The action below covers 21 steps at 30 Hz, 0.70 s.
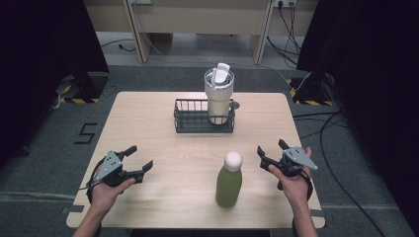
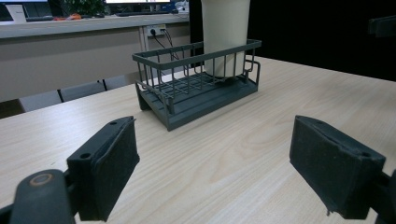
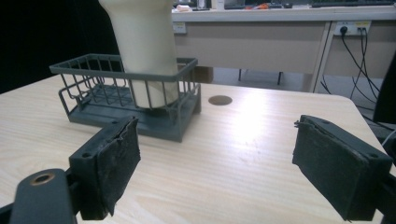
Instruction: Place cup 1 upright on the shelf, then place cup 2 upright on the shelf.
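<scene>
A cream tumbler (image 1: 218, 96) stands in the wire basket (image 1: 190, 122) on the table (image 1: 148, 128).

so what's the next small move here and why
Probably bring the right gripper in toward the green bottle, jaws kept wide. Both grippers are open and hold nothing, and the bottle stands upright on the table nearest the right hand. The basket beyond it has free room left of the cream tumbler, so the bottle likely goes there. The left gripper can wait.
</scene>
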Motion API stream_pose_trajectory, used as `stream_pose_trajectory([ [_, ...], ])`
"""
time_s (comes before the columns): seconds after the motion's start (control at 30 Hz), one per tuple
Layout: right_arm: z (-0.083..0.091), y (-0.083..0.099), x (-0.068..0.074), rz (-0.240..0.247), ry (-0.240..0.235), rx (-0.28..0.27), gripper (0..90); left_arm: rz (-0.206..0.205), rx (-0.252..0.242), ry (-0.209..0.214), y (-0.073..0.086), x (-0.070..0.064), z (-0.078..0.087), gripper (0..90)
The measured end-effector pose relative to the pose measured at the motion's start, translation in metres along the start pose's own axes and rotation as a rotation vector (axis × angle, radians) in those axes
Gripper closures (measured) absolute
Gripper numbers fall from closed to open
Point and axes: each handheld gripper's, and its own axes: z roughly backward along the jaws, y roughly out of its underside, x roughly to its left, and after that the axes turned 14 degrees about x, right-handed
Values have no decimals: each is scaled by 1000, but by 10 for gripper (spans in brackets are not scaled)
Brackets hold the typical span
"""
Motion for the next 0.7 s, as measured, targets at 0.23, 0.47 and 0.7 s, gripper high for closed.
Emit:
stream_pose_trajectory([
  [0.23, 2, 4, -1, -4, 12, 9, 147, 18, -30, 42, -6, -5, -1, 146],
  [0.47, 1, 5, -3, 1, 12, 18, 147, 11, -63, 118, -21, -23, -9, 145],
  [0.7, 0, 6, -6, -10, 17, 22, 148, -35, -55, 173, -29, -44, -22, 146],
])
